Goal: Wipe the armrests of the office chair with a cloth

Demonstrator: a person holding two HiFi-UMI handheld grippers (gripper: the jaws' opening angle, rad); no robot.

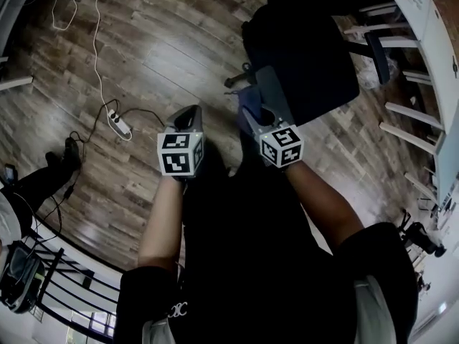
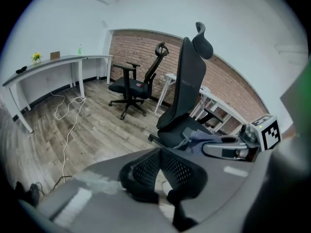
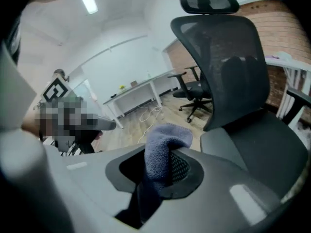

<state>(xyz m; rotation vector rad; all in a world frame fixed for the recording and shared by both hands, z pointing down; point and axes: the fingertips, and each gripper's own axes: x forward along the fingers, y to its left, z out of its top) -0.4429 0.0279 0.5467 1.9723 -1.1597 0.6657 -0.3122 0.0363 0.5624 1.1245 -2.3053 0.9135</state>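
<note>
The right tongs point(image 3: 158, 178) are clamped on a blue cloth point(image 3: 165, 140), which bulges out in a loose fold above the jaws. The left tongs point(image 2: 163, 178) are closed with nothing between them and are held off to the left of the right pair, clear of the chair point(image 3: 228, 72). A grey armrest point(image 3: 228, 147) lies just ahead of the right tongs, slightly to their right. Whether the cloth already touches it cannot be told.

The likeliest slip, as I judge it, is that the chair rolls or swivels away when the cloth presses on the armrest, since the left tongs are not steadying it. The cloth looks pinched only along a fold, so drag against the pad may pull it out of the jaws or bunch it, leaving hard jaw to scrape the armrest. A cable point(image 1: 97, 41) and power strip point(image 1: 120, 126) lie on the floor left of the left tongs, which could catch a foot when moving round to the other armrest.

No brand or label is readable. The cubes on the tongs carry only black-and-white square markers.
</note>
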